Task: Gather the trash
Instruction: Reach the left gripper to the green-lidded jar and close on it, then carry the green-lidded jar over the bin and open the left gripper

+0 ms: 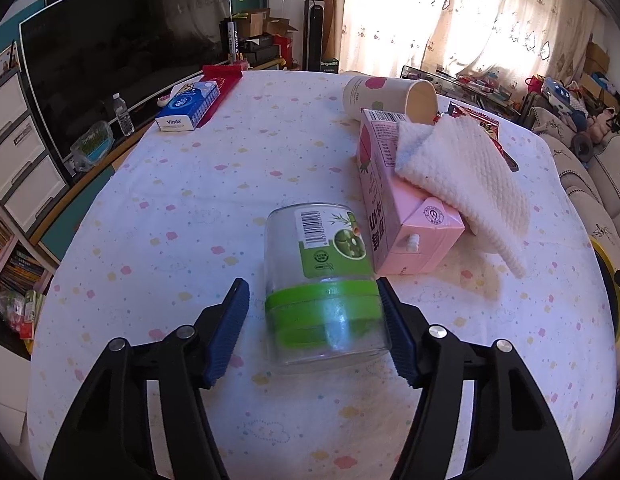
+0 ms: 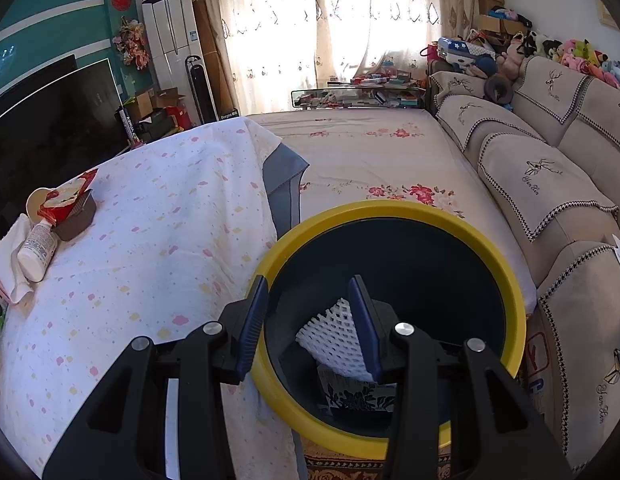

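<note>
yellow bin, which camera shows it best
The right wrist view: the yellow bin fills the foreground, its dark inside and white foam net visible. The left wrist view catches only a sliver of its rim at the right edge.

Glossy clear plastic jar [image 1: 326,280], matt paper carton [image 1: 406,208], textured white cloth [image 1: 462,172].

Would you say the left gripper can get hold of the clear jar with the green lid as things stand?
Probably yes. The left gripper already straddles the jar, which lies on its side on the tablecloth. One pad looks to be against it, the other shows a gap. The pink carton sits just beyond, clear of the fingers.
</note>
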Demonstrator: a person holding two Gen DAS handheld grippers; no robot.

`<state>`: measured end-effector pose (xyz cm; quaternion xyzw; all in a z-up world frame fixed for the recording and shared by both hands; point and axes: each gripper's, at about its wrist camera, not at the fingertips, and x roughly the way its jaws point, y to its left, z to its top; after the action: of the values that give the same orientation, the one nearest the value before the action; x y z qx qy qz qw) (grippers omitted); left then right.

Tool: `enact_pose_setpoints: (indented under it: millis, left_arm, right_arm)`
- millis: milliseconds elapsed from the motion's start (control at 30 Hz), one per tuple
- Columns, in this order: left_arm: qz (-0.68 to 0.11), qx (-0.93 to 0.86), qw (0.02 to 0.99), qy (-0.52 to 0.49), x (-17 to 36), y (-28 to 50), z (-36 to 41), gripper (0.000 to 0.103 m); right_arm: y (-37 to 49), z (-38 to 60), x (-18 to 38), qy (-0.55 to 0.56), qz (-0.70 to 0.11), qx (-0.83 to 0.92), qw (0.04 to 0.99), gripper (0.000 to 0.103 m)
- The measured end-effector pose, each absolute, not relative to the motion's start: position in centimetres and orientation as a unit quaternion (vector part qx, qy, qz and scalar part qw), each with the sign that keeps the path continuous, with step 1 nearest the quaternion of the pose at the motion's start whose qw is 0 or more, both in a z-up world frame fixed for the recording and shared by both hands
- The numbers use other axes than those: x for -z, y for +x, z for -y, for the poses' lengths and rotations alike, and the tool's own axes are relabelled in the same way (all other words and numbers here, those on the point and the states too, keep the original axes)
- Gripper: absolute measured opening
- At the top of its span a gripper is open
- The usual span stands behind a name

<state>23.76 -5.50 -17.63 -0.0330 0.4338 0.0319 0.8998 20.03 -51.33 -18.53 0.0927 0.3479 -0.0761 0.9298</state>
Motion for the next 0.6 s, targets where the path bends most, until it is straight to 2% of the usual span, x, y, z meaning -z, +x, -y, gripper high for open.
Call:
enact_pose_setpoints:
  millis: [67, 600]
  left_arm:
    - [-0.431, -0.027, 0.901, -0.032, 17.6, 23.6, 5.6, 0.052]
    - [-0.407, 0.041, 0.912, 0.005, 14.3, 17.5, 8.2, 0.050]
  right_arm:
    - [19.9, 51.4, 18.6, 0.094, -0.347, 0.076, 0.930, 0.040]
    - [18.0, 52.1, 18.2, 0.109, -0.335, 0.078, 0.933, 0.040]
